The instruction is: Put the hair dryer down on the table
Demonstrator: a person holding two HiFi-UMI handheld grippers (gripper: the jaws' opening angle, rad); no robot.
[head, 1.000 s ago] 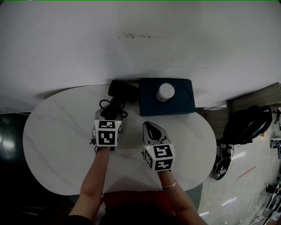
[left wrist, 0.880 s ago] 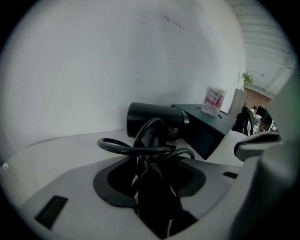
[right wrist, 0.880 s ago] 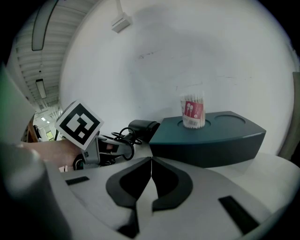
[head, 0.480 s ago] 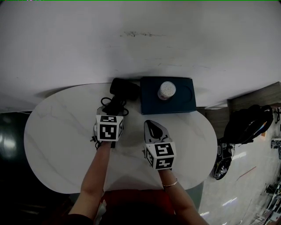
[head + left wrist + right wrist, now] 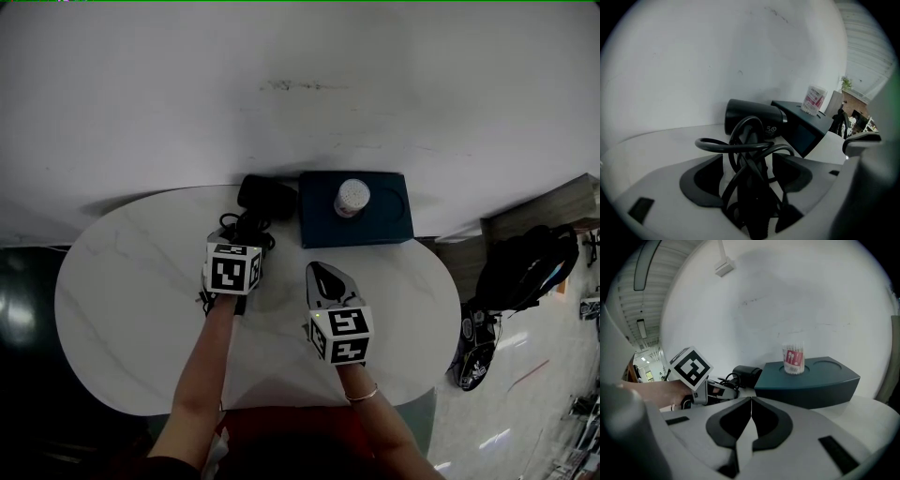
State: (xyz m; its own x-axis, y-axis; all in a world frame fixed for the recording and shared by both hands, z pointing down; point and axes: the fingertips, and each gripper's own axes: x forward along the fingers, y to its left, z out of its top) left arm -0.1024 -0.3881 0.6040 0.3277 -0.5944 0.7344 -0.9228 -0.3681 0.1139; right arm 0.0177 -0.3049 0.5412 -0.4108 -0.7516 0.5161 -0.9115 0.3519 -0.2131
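A black hair dryer (image 5: 267, 195) lies on the white marble table (image 5: 122, 272) at the back, next to the wall, its barrel (image 5: 752, 117) pointing right. Its handle and looped black cord (image 5: 740, 146) run back between the jaws of my left gripper (image 5: 237, 236). Those jaws (image 5: 747, 164) are opening, and a gap shows between each pad and the handle. My right gripper (image 5: 320, 269) rests to the right of it on the table, shut (image 5: 751, 401) with nothing in it.
A dark blue tray (image 5: 380, 220) stands at the back right of the hair dryer and holds a tub of cotton swabs (image 5: 352, 197). The white wall rises just behind. A black bag (image 5: 530, 262) sits on the floor past the table's right edge.
My left gripper has edged forward toward the hair dryer's body and tilted a little. The right gripper has stayed where it was.
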